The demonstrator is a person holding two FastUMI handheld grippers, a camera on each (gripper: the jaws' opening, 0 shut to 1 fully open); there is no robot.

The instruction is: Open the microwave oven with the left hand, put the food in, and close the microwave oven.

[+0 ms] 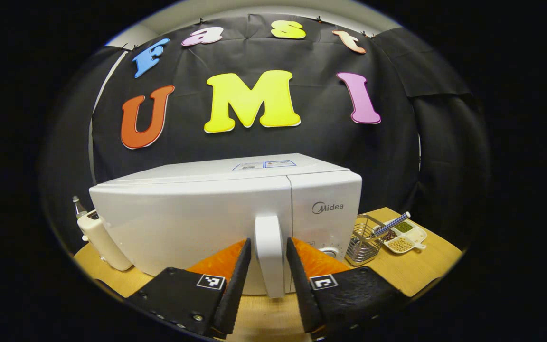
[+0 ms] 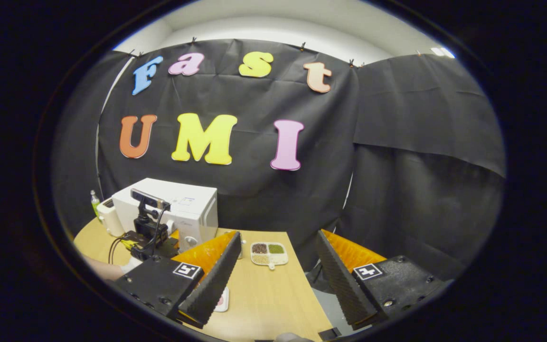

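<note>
The left hand-held gripper has its two fingers set either side of the white door handle of the microwave oven. In the left gripper view a thin gap shows between each pad and the handle, so the fingers bracket it closely but do not yet seem to press on it. That placement suits the first step: once clamped, a pull on the handle should swing the door, which is shut, open.

The oven stands toward the left of the wooden bench, against the black cloth wall. To its right sit a wire basket and a divided white dish of beans, with a patterned stick resting across the two. A cream appliance stands just beside the oven's left side.

The right hand-held gripper waits well apart from the oven, near the bench's near right edge, its fingers wide open and holding nothing. A small white and pink thing peeks out beside its left finger; whether this is the food cannot be told.
</note>
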